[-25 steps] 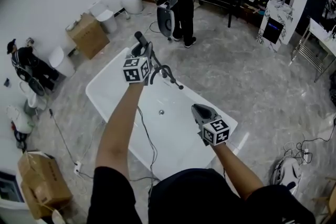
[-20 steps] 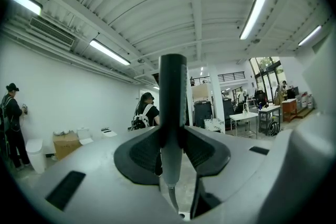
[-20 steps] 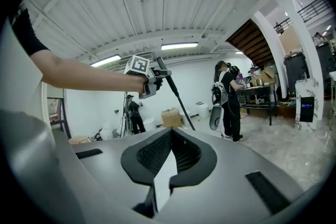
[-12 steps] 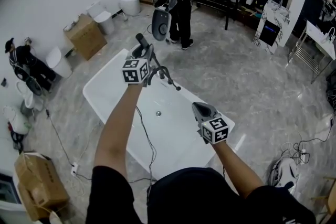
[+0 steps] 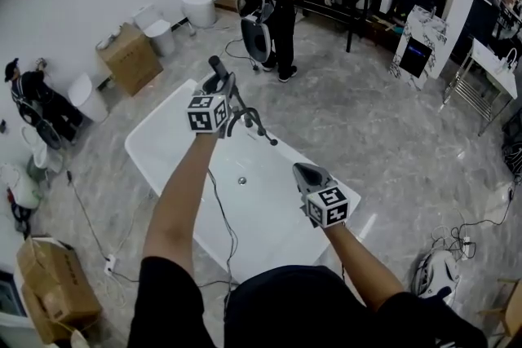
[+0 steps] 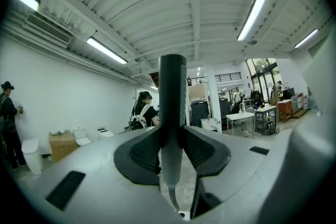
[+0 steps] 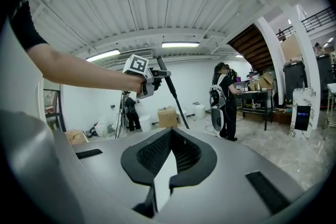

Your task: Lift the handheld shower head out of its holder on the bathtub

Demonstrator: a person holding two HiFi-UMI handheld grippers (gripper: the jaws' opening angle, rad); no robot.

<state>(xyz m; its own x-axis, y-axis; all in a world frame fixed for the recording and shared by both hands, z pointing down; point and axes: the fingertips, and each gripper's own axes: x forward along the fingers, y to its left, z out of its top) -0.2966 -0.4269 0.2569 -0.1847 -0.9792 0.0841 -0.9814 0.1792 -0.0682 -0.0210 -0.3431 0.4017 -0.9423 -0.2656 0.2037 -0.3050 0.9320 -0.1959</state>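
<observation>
Head view: left claw (image 5: 222, 84) is out at arm's length over the far side of the white tub (image 5: 163, 163). It pinches the dark shower head (image 5: 216, 65), whose top end pokes up past the claw. A dark tap fitting (image 5: 251, 121) sits on the tub's far rim just beside and below the claw. Cannot tell from here whether the shower head is clear of its holder.

Left gripper view: left claw (image 6: 172, 134) has both pads pressed on the shower head (image 6: 172, 107). The shower head stands upright between the pads, and a grey hose (image 6: 171, 198) comes off its lower end.

Right claw (image 5: 300, 169) is low and near the body, over the tub's near right side, well apart from the shower head. Right gripper view: right claw (image 7: 169, 136) has its tips pressed together with nothing between them. It points toward the left claw (image 7: 149, 81), which is held high, and a dark shaft (image 7: 173, 91) slants down from that claw.

Background: a person (image 5: 273, 4) with a backpack stands on the marble floor (image 5: 351, 118) beyond the tub. A cardboard box (image 5: 130, 57) sits by the wall on the left, and a second person (image 5: 33, 98) is at the far left.
</observation>
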